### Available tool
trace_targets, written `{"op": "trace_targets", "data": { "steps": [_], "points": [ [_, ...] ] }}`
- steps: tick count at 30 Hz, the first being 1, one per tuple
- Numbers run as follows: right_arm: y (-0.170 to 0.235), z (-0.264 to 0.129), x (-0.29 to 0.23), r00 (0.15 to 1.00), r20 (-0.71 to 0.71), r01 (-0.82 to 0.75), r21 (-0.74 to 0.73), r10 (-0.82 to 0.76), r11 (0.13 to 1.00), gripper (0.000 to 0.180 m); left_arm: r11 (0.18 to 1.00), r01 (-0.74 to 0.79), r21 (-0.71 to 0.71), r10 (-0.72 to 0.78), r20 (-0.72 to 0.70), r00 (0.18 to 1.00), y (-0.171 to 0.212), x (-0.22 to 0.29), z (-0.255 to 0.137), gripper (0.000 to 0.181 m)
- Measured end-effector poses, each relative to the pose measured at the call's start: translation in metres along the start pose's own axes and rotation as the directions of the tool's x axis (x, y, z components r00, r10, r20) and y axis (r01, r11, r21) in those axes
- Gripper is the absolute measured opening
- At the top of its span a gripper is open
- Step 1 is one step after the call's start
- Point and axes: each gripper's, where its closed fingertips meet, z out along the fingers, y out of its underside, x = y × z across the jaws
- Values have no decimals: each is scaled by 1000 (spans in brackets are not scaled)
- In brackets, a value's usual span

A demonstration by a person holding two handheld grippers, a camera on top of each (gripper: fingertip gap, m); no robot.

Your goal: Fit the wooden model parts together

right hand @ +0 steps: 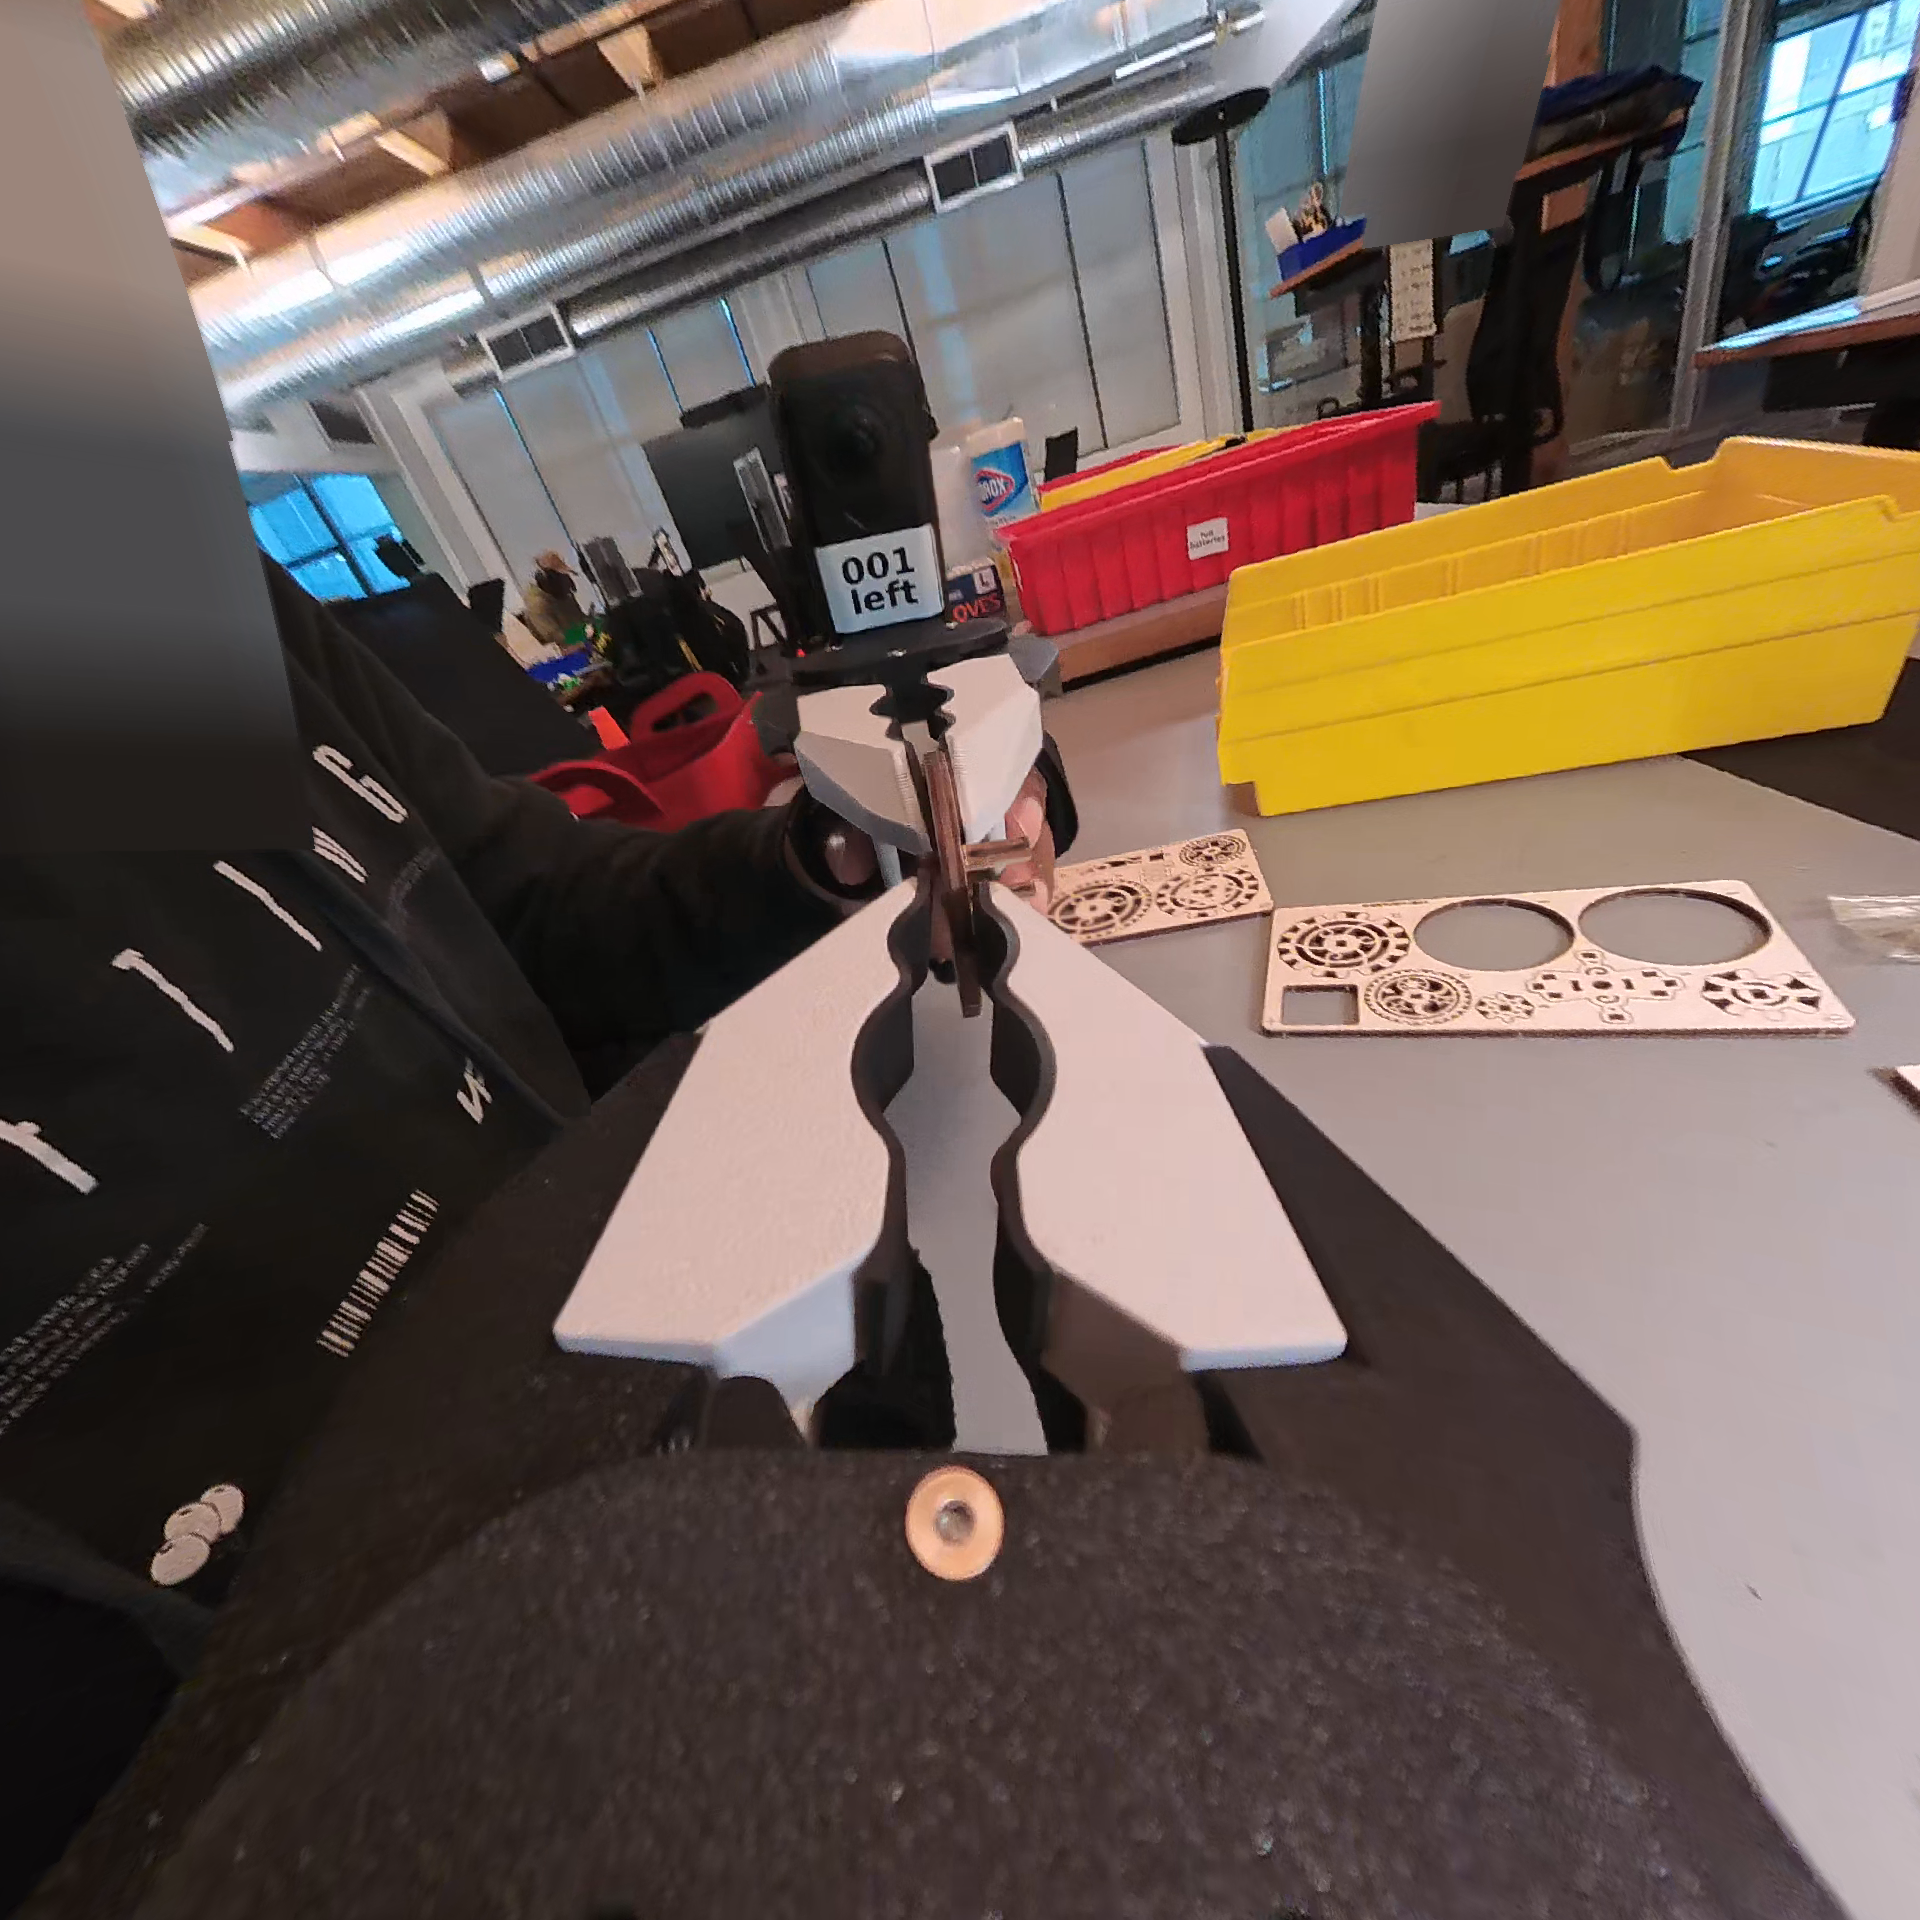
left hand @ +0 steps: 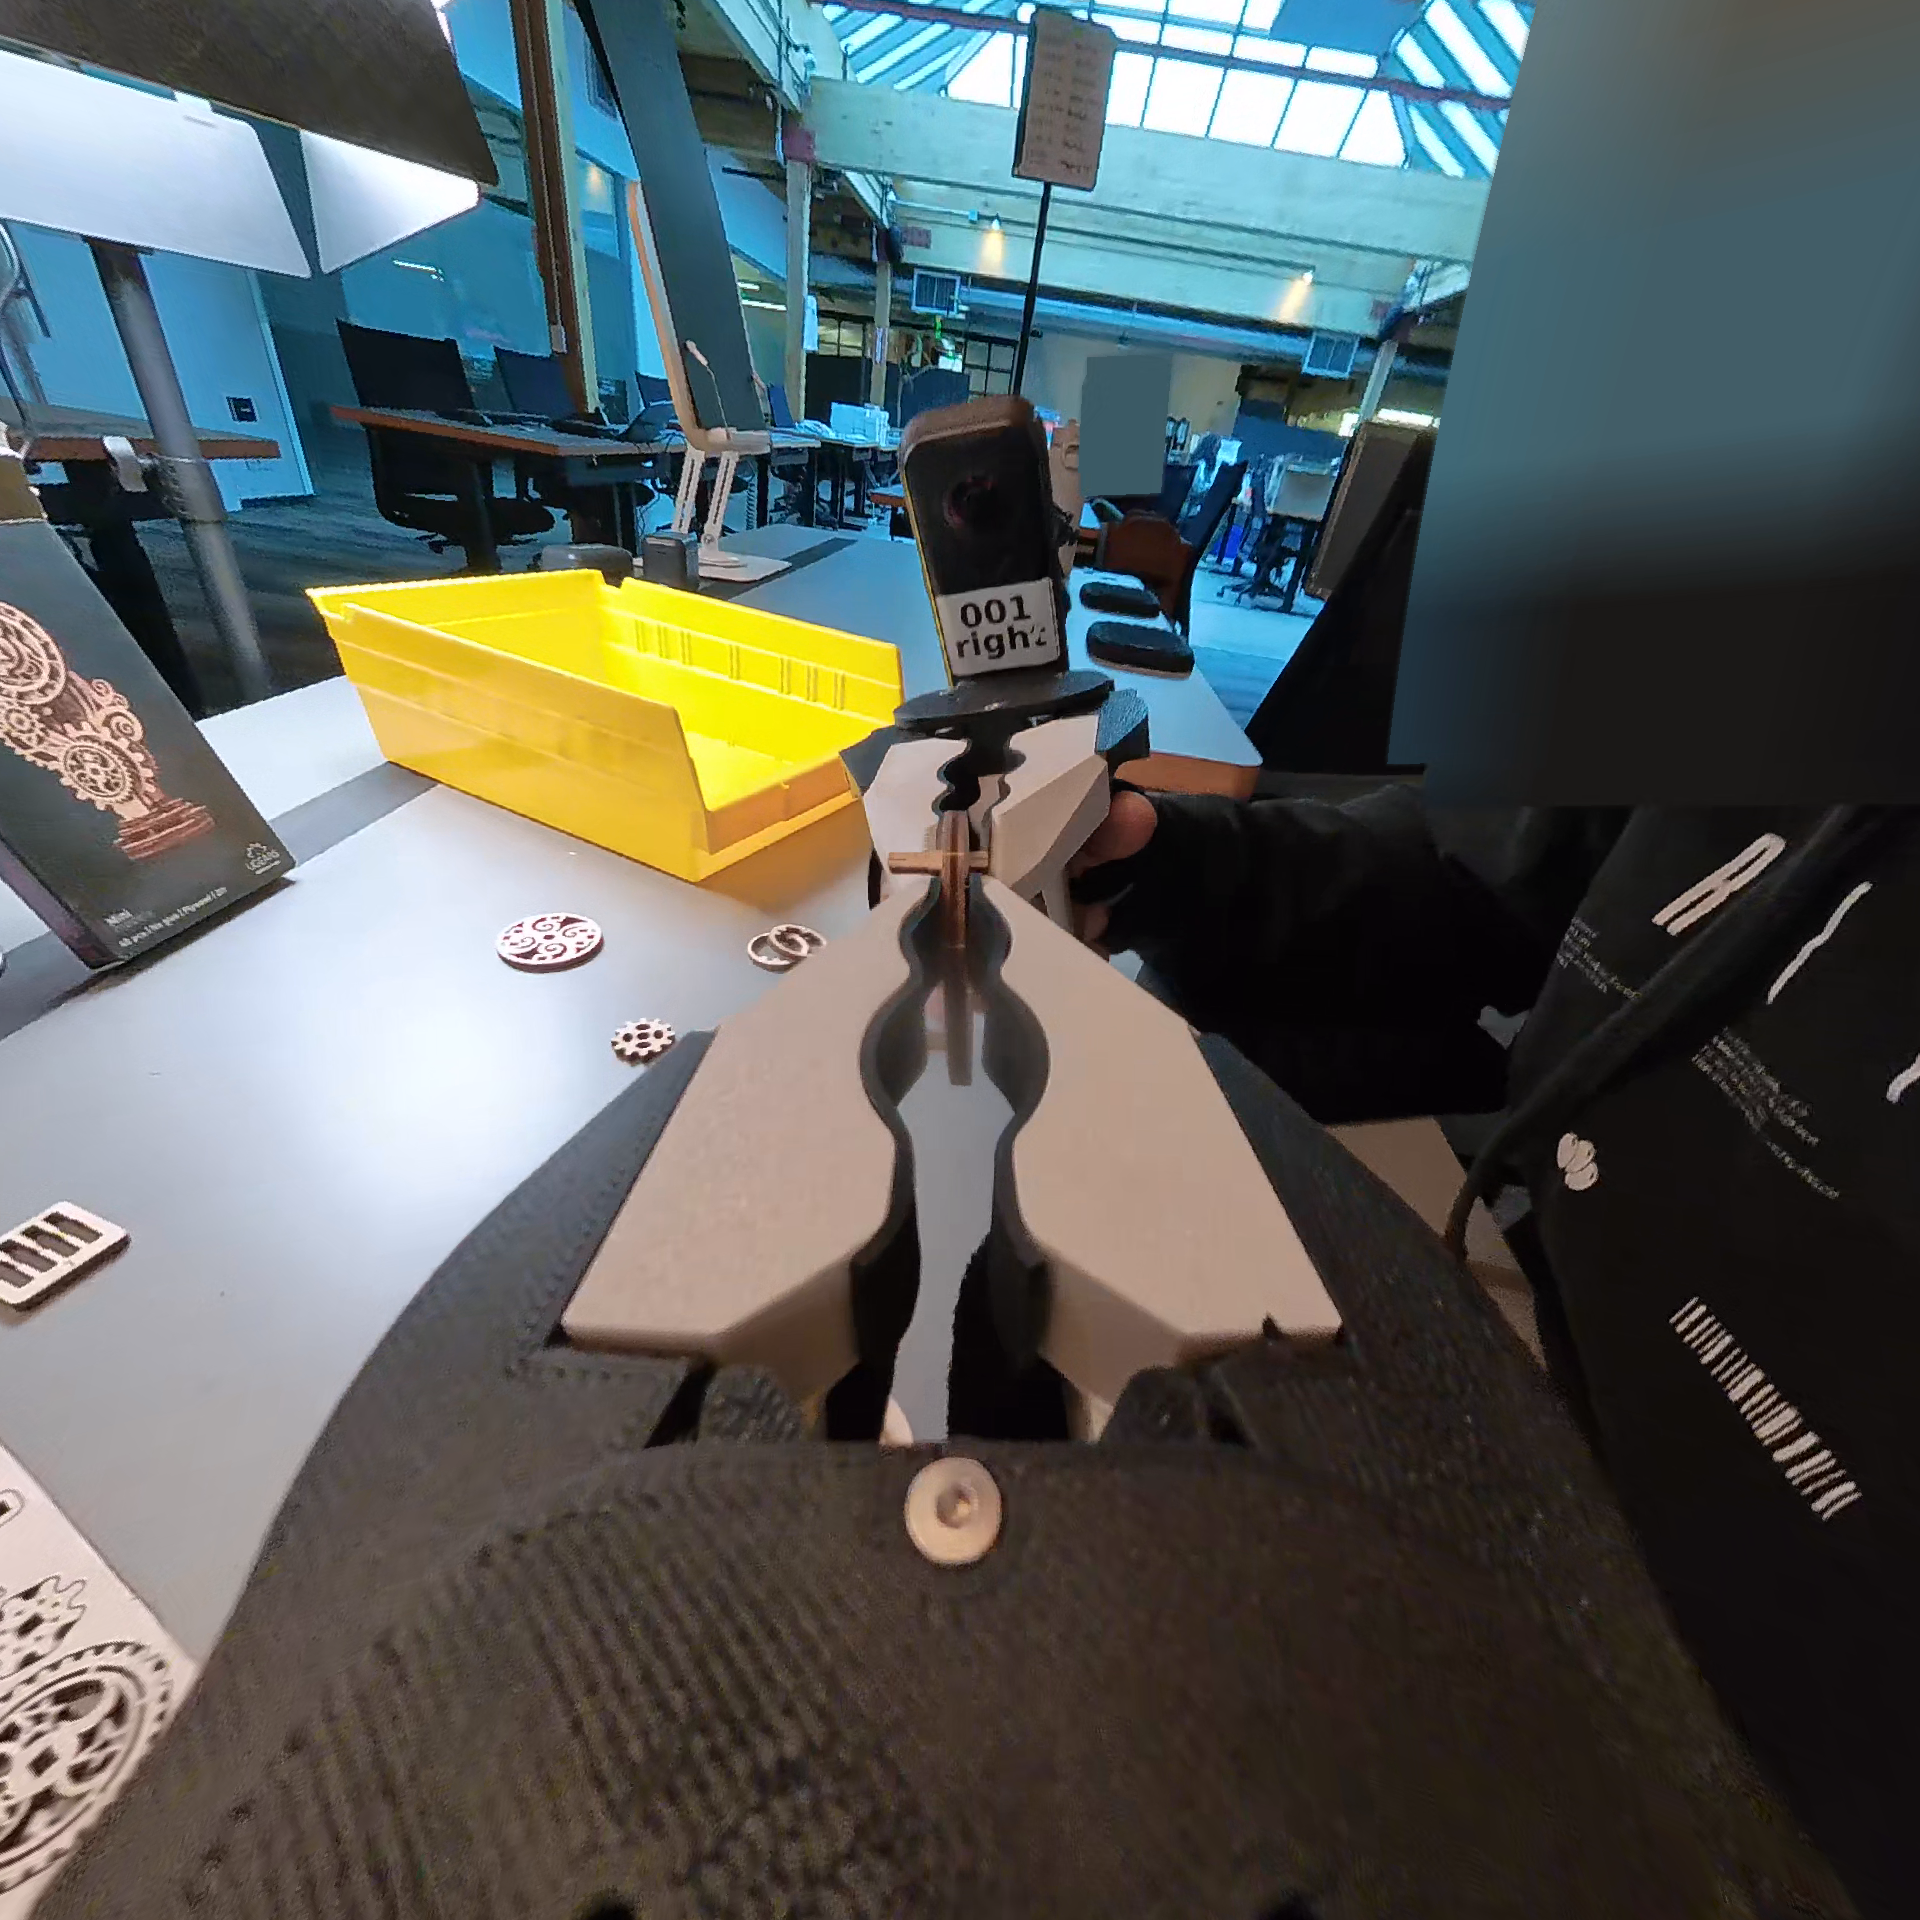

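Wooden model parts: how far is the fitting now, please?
Done: two round parts are out of the wooden sheet. In hand: left gripper and right gripper both pinch the disc with cross peg. Left: the patterned disc, rings and small gear lie loose.

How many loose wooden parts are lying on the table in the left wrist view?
4: a round filigree disc, a ring pair, a small gear, a slotted rectangle at the left edge. The gripper may hide others.

Wooden disc (left hand: 954, 940) seen edge-on, its face hidden between the fingertips, model box (left hand: 99, 769) cut off at left edge, slotted wooden piece (left hand: 52, 1250) cropped, yellow bin (right hand: 1579, 644) running past right edge
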Motion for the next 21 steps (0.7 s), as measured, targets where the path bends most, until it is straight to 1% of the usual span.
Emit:
{"op": "trace_targets", "data": {
  "steps": [1,2,3,5,10,14,21],
  "points": [
    [-1,0,-1,1000,10,-7,14,7,1000,6,1000,18,12,-18,4,1000,-1,-1,0,1],
    [-3,-1,-4,999,37,-14,29,13,999,19,999,29,22,-29,16,999,-1,-3,0,1],
    [-4,-1,-5,998,47,-29,31,27,999,22,999,42,32,-43,12,999,-1,-3,0,1],
    [-7,-1,-1,1000,4,16,55,-17,998,7,997,56,59,-56,1,998,-5,-1,0,1],
    [-16,-3,0,1000,-11,-12,110,13,994,7,992,57,108,-62,44,997,-11,-2,2,1],
    [-21,-2,0,995,21,-102,166,100,981,14,984,76,162,-89,70,994,-15,-6,1,1],
    [-29,-2,2,985,42,-171,251,166,953,9,972,89,219,-110,86,990,-19,-6,2,1]
  ]
}}
